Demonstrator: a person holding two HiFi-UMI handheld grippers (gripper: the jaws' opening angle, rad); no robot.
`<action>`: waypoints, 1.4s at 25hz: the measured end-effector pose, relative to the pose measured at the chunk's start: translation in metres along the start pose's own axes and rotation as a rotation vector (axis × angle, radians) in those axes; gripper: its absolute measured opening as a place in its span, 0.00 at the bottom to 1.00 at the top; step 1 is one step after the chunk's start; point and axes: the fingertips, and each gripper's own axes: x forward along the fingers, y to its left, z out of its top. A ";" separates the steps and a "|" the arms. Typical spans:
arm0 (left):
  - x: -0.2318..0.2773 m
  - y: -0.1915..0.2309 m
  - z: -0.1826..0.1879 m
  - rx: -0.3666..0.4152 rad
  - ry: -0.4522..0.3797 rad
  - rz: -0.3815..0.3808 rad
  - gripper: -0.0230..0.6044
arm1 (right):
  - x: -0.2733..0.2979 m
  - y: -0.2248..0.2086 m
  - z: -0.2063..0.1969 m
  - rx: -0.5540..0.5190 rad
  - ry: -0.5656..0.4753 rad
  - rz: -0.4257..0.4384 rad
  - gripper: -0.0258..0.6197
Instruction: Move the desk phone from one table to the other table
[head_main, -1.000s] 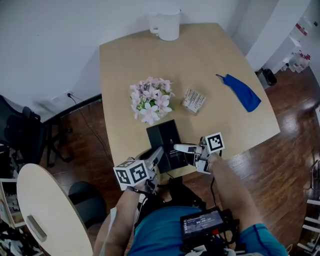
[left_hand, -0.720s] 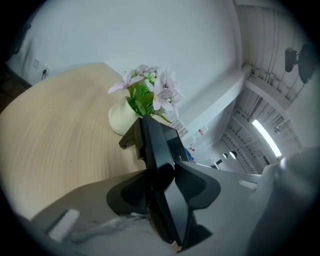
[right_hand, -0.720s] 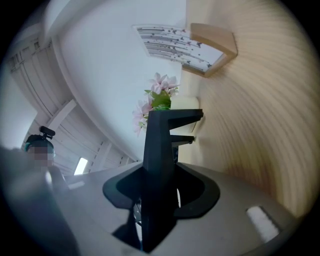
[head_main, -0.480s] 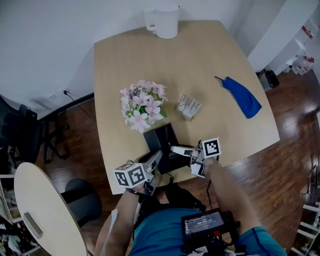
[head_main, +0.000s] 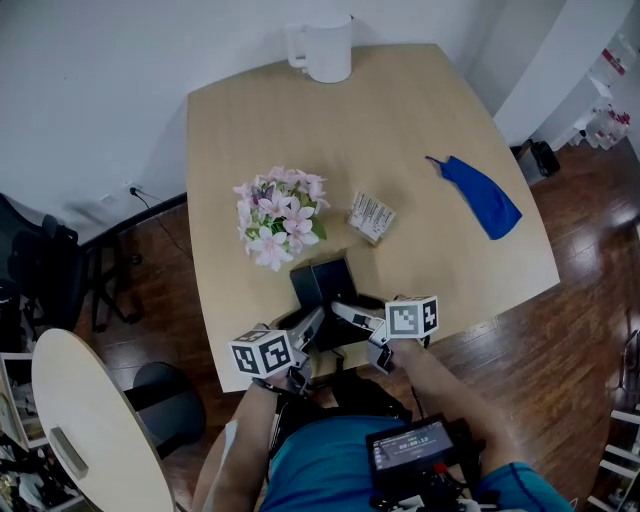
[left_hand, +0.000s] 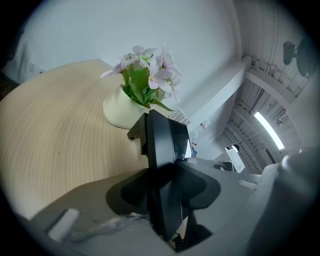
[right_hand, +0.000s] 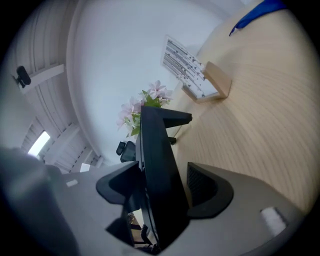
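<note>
The black desk phone (head_main: 325, 285) stands at the near edge of the wooden table (head_main: 440, 110), just in front of the flowers. My left gripper (head_main: 308, 325) is shut on the phone's left side, and in the left gripper view the phone (left_hand: 162, 165) fills the gap of the left gripper (left_hand: 165, 185). My right gripper (head_main: 345, 312) is at the phone's right side. Its jaws have just been opening. In the right gripper view the phone (right_hand: 155, 160) is still between the jaws of the right gripper (right_hand: 167, 187), and one ribbed pad (right_hand: 200, 185) stands off it.
A pot of pink flowers (head_main: 275, 215) is right behind the phone. A small card stand (head_main: 370, 215), a blue cloth (head_main: 480, 195) and a white jug (head_main: 325, 45) are farther back. A round table (head_main: 90, 420) and a black chair (head_main: 40, 270) are to the left.
Both grippers and the phone have sunk toward the table's near edge. The right gripper has rolled and its jaws stand wider around the phone.
</note>
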 end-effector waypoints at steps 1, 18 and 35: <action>0.001 0.000 -0.001 0.001 0.005 -0.001 0.31 | -0.003 -0.003 0.000 -0.012 -0.011 -0.029 0.47; -0.012 -0.008 0.004 0.065 -0.020 -0.036 0.32 | -0.061 -0.004 0.038 -0.226 -0.244 -0.314 0.25; -0.250 -0.120 0.051 0.530 -0.449 0.050 0.06 | -0.173 0.197 -0.030 -0.689 -0.650 -0.685 0.02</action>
